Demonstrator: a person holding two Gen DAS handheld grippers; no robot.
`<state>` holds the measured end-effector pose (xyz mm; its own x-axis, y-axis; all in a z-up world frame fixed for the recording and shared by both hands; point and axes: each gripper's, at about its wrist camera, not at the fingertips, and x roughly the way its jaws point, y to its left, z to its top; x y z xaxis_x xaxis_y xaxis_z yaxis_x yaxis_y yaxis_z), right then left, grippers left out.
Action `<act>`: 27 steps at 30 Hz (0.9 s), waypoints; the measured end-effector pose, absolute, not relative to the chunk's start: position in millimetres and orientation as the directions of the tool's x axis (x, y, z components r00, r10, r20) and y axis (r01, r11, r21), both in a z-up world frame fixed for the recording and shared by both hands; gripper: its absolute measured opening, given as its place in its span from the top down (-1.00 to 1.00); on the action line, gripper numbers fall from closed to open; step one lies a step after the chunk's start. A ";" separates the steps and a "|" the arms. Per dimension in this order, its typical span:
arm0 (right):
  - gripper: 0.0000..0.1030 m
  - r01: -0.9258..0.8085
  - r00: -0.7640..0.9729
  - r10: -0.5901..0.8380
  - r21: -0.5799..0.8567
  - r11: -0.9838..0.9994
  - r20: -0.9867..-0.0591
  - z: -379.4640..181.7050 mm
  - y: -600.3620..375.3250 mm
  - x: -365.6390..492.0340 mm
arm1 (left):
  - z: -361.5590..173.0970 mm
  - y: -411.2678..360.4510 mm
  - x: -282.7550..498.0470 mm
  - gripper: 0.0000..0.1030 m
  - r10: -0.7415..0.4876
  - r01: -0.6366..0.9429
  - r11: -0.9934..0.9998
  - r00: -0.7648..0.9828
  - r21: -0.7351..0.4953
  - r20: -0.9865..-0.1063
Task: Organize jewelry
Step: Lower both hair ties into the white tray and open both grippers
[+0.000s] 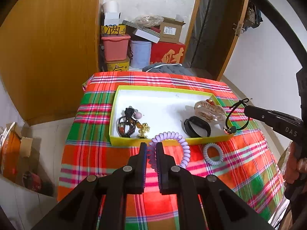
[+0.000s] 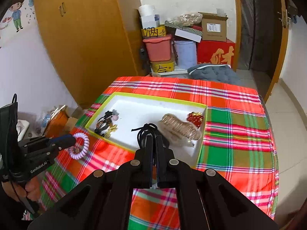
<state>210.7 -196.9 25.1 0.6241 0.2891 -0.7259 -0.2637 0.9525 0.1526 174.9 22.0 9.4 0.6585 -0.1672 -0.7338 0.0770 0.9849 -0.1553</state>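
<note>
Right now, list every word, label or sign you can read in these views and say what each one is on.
"GenRobot.AI": on the left tool, along its body.
"DAS": on the right tool; cut off at the frame edge.
"财": gold character on the red box.
Black characters on the yellow tins: not legible.
Label on the cardboard box: too small to read.

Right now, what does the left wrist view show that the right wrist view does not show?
Only the left wrist view shows a small lilac coil tie lying on the cloth in front of the box, and a black band inside the box.

Only the right wrist view shows a cluster of red beads in the box's far right corner, and a cartoon wall sticker.

Both show the yellow-rimmed box, the plaid cloth, the left claw shut on a large lilac coil, and the right claw shut on a black cord.
</note>
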 end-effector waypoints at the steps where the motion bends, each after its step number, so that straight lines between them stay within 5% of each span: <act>1: 0.97 -0.259 0.624 0.284 0.149 0.954 -0.728 23.7 -198.5 214.3 | 8.7 22.6 179.8 0.82 -0.166 0.077 0.985 0.658 -0.153 -0.734; 27: 0.96 -0.198 0.519 0.227 0.143 0.970 -0.824 -38.0 -211.2 243.5 | -28.7 16.6 236.6 0.82 -0.173 0.099 0.985 0.606 -0.143 -0.776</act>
